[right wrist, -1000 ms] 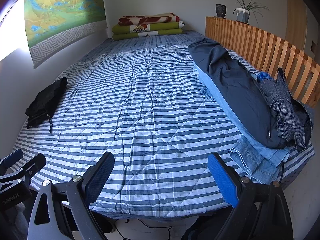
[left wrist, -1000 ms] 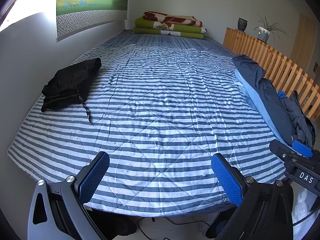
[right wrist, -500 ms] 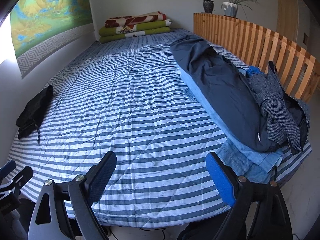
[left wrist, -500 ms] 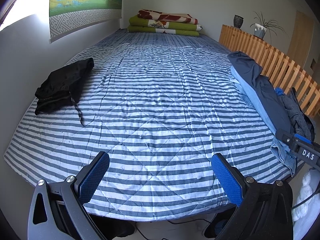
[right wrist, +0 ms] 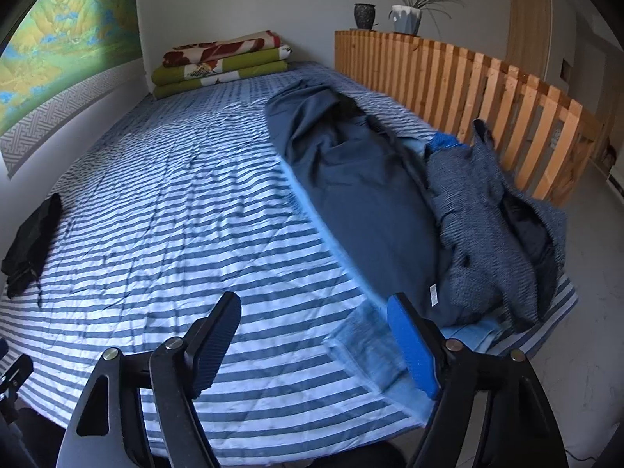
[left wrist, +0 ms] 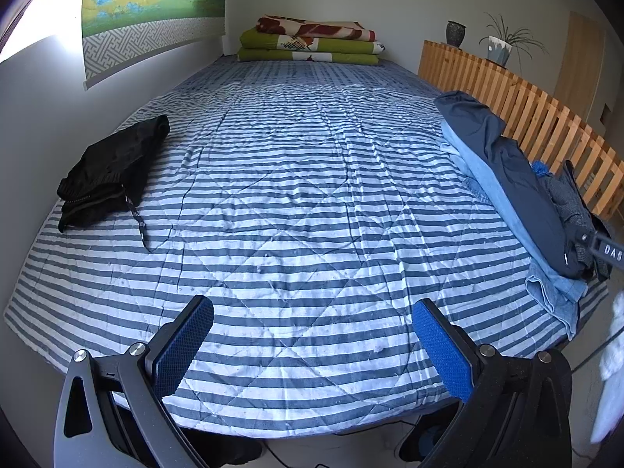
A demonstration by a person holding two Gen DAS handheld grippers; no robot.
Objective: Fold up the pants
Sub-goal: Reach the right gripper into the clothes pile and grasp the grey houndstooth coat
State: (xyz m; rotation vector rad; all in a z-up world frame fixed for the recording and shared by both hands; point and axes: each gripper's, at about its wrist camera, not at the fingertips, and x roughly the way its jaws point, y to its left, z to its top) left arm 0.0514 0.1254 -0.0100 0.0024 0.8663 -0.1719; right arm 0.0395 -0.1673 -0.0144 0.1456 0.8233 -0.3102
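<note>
Striped blue-and-white bedding [left wrist: 312, 202] covers a long bed that runs between a grey wall on the left and a wooden slatted rail [right wrist: 468, 78] on the right. Folded green and red blankets [left wrist: 312, 41] are stacked at the far end, and a potted plant [right wrist: 405, 15] stands on the rail's top beside a dark vase [right wrist: 364, 15].

Along the right side of the bed lies a heap of clothes: dark navy pants [right wrist: 366, 191] spread lengthwise over light blue jeans [right wrist: 370, 355], with a speckled blue-grey garment [right wrist: 479, 234] bunched against them near the rail. Black folded pants [left wrist: 113, 167] sit on the left edge, well apart from the heap.

Left tool [left wrist: 312, 345] hovers over the near edge of the bed, jaws wide and empty. Right tool [right wrist: 314, 337] is likewise wide and empty, its right finger [right wrist: 413, 347] just above the jeans' near end.
</note>
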